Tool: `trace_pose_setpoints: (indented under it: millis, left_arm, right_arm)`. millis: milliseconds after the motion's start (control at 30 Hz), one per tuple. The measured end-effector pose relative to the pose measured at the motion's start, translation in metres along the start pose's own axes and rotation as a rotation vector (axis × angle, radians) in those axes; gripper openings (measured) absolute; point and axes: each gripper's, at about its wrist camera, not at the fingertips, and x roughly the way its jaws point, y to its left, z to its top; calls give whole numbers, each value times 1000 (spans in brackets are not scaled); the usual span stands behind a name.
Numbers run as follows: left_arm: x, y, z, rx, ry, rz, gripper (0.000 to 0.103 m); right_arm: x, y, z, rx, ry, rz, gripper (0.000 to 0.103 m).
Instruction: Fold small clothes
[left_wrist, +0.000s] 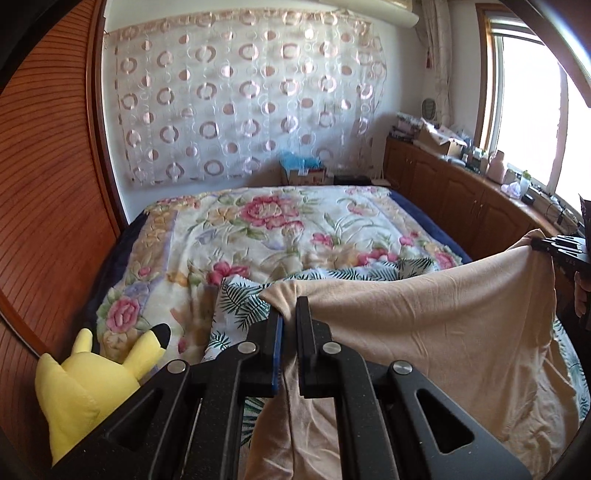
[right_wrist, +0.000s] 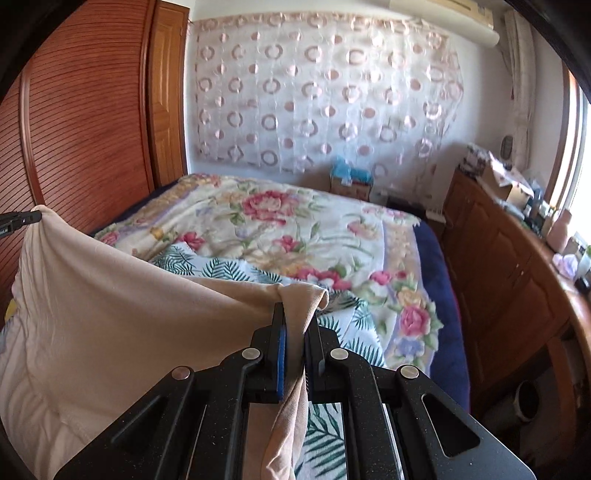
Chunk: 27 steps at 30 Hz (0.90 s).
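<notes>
A beige garment (left_wrist: 424, 332) hangs stretched between my two grippers above the bed. My left gripper (left_wrist: 290, 306) is shut on its left corner. My right gripper (right_wrist: 295, 314) is shut on its right corner, and it also shows at the right edge of the left wrist view (left_wrist: 543, 245). The garment (right_wrist: 110, 314) sags in the middle and its lower part rests on a leaf-print cloth (left_wrist: 240, 299) that lies on the bed. The left gripper's tip shows at the left edge of the right wrist view (right_wrist: 29, 218).
The bed carries a floral quilt (left_wrist: 258, 229). A yellow plush toy (left_wrist: 92, 376) lies at the bed's near left. A wooden wardrobe (left_wrist: 48, 184) stands on the left, and a low wooden cabinet (left_wrist: 461, 199) with clutter runs under the window on the right.
</notes>
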Motion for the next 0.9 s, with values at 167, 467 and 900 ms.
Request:
trace_pose_setpoints:
  millis: [167, 467, 900]
  left_arm:
    - [27, 0, -10, 2, 61, 0, 8]
    - [17, 0, -34, 26, 114, -11, 70]
    - [-37, -5, -94, -18, 198, -59, 78]
  right_arm:
    - [15, 5, -5, 26, 61, 9, 7]
    - [-24, 4, -20, 73, 67, 22, 42]
    - [-105, 16, -94, 137, 194, 110, 54]
